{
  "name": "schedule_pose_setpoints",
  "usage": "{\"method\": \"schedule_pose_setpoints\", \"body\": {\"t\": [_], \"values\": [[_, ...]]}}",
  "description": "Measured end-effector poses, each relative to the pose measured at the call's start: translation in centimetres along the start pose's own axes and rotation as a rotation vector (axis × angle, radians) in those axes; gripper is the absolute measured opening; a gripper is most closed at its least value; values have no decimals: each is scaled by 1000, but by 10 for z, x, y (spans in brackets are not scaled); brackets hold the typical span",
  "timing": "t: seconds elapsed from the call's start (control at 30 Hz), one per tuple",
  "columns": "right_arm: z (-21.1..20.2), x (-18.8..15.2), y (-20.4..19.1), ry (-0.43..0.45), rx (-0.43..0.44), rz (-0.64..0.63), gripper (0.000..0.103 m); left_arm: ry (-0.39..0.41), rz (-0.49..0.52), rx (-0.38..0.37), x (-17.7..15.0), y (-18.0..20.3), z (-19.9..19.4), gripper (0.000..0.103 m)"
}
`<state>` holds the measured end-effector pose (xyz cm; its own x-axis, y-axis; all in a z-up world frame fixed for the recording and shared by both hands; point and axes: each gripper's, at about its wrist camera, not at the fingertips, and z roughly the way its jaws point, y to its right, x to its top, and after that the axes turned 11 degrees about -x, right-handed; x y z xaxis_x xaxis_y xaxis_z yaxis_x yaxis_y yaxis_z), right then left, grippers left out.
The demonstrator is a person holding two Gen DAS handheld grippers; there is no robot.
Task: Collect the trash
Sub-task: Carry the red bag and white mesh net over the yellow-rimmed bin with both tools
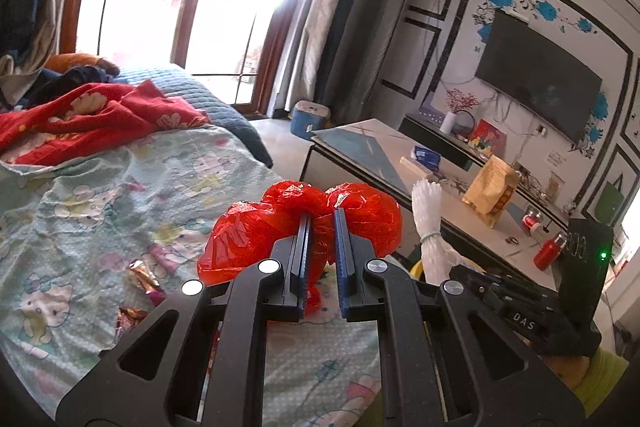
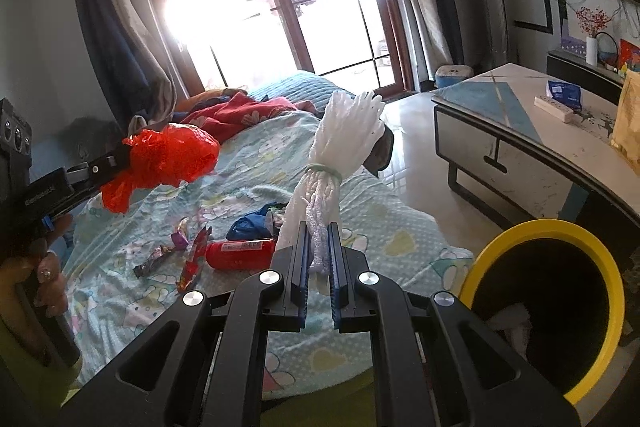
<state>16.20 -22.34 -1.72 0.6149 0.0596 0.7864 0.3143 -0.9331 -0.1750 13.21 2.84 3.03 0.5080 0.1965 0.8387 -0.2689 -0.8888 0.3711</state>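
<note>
My left gripper [image 1: 322, 213] is shut on a crumpled red plastic bag [image 1: 240, 239], held up above the bed; the right wrist view shows that bag [image 2: 172, 155] at the left, with a hand on the gripper's handle. My right gripper [image 2: 319, 227] is shut on a white foam net bundle [image 2: 340, 143] tied with a green band, which stands upright from the jaws. The same bundle [image 1: 427, 211] shows at the right of the left wrist view. On the bed sheet [image 2: 392, 219] lie a red can [image 2: 240, 254], a blue bag [image 2: 250, 221] and several candy wrappers [image 2: 176, 251].
A yellow-rimmed black bin [image 2: 548, 307] stands at the lower right beside the bed, something white inside. A marble coffee table [image 2: 520, 123] with a paper bag [image 1: 494, 189], power strip and tissue pack sits to the right. Red blanket [image 1: 92, 119] lies further up the bed; window behind.
</note>
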Motion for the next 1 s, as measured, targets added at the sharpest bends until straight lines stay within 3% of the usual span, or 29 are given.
{"method": "schedule_pose_setpoints", "body": {"t": [0.6,1.0], "values": [[-44,-18,52,35,-99,55,9,-64,117,-121,-25,75,29,6],[-57,-29,100,51,-175,132,9,-178,170,-198,-52,114,70,6]]}}
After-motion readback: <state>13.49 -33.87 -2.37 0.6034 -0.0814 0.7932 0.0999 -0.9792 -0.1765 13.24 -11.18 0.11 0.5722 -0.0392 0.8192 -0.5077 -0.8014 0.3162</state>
